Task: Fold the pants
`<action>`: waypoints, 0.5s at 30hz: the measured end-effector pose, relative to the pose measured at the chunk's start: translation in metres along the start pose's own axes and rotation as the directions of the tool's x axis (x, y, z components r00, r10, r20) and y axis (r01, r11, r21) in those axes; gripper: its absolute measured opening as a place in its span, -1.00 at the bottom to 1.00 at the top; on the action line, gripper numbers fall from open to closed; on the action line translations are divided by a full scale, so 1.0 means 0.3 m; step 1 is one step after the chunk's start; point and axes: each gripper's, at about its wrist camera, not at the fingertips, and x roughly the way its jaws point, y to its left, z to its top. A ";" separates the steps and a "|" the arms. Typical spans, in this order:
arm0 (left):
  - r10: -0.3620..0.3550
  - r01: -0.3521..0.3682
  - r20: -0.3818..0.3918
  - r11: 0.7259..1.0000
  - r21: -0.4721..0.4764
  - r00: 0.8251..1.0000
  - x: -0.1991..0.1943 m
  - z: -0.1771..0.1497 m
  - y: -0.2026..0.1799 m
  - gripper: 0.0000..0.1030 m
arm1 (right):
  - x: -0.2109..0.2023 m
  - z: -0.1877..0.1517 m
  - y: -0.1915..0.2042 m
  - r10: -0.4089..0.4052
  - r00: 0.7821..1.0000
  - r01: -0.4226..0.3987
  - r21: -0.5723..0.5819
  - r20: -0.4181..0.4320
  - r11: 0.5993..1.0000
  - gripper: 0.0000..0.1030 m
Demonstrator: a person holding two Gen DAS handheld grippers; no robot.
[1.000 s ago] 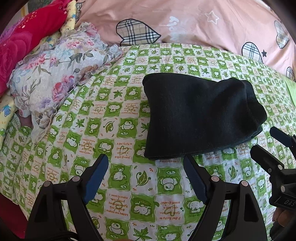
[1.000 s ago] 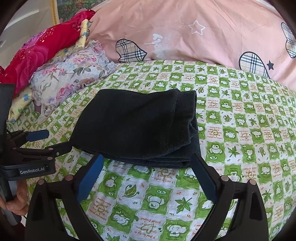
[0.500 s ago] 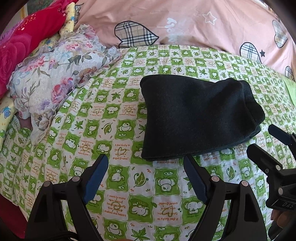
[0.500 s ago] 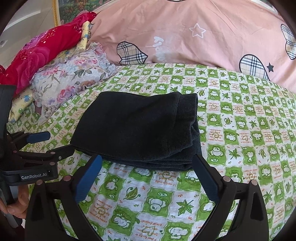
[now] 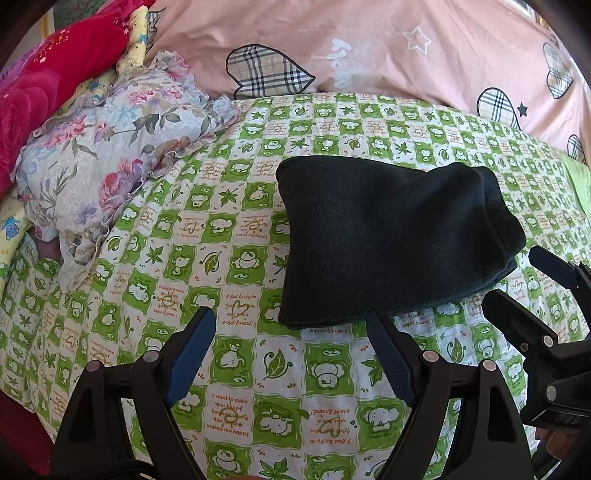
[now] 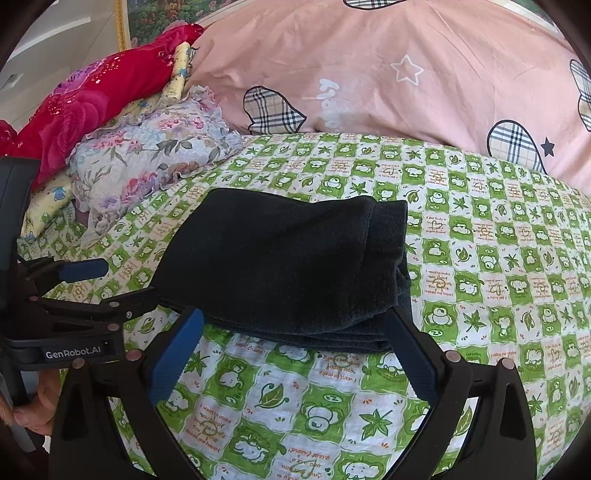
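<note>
The folded black pants (image 5: 391, 240) are seen lying on the bed (image 5: 236, 266) just ahead of the left hand-held gripper (image 5: 291, 343) and the right hand-held gripper (image 6: 295, 343), both released and empty.

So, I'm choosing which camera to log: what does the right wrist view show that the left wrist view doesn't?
Only the right wrist view: a gold picture frame behind the bedding, and the left hand-held gripper open from its side, labelled GenRobot.AI.

Only the left wrist view: the right hand-held gripper open at the right edge.

Both: folded dark pants on the green checked sheet, the floral pillow, the pink quilt.
</note>
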 end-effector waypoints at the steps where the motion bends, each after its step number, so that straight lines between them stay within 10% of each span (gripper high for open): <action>1: 0.000 0.000 0.000 1.000 0.000 1.000 0.000 -0.001 0.000 0.64 | 0.001 0.002 -0.002 0.000 1.000 0.000 0.001 -0.001 1.000 0.91; 15: -0.004 0.004 -0.004 1.000 -0.001 1.000 0.008 0.006 0.001 0.66 | 0.013 0.014 -0.009 0.005 1.000 -0.005 -0.003 -0.004 1.000 0.91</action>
